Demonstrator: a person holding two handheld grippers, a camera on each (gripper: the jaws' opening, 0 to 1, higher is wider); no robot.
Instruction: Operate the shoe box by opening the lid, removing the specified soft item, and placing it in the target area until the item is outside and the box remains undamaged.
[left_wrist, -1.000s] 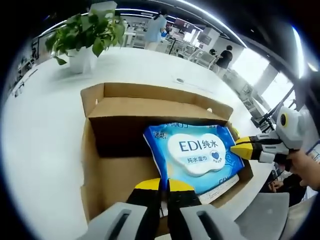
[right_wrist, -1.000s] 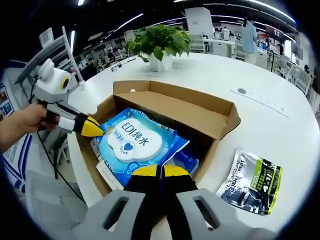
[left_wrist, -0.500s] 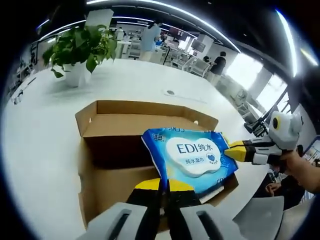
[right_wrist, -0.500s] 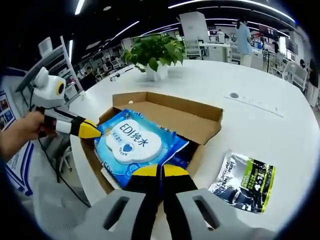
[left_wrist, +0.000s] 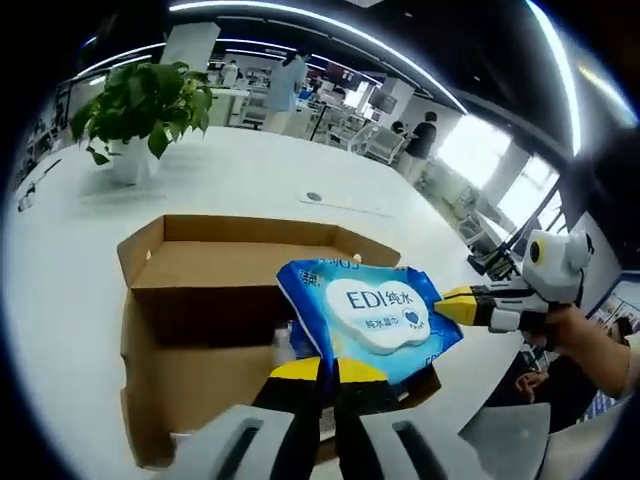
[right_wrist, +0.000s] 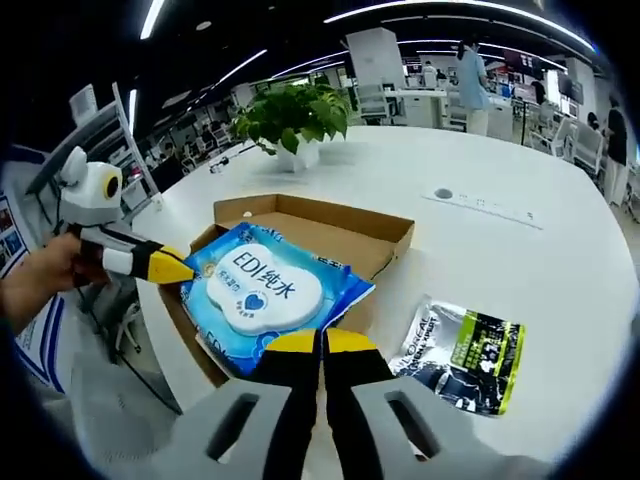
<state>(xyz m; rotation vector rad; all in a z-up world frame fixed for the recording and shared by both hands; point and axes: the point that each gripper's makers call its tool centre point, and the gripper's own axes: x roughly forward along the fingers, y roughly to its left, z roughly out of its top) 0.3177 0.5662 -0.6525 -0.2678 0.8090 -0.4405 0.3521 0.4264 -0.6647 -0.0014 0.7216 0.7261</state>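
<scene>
With my left gripper (left_wrist: 327, 368) pinching one edge of the blue wipes pack (left_wrist: 368, 312) and my right gripper (right_wrist: 320, 342) clamped on the other, I hold it above the open shoe box (left_wrist: 190, 300), mid-removal, and next I should carry it onto the white table (right_wrist: 500, 260).

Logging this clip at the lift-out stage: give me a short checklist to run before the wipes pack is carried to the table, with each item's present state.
1. Brown cardboard shoe box open: ok, flaps folded back.
2. Blue EDI wet-wipes pack held at both ends: ok; left gripper pinches one edge, right gripper the opposite edge.
3. Pack clear of the box rim: cannot tell; it sits raised above the opening, its underside hidden.
4. Box undamaged: ok from what shows in the left gripper view; no tears seen.
5. Free spot on the white round table: ok, bare surface beyond the black-and-green foil pouch.
</scene>
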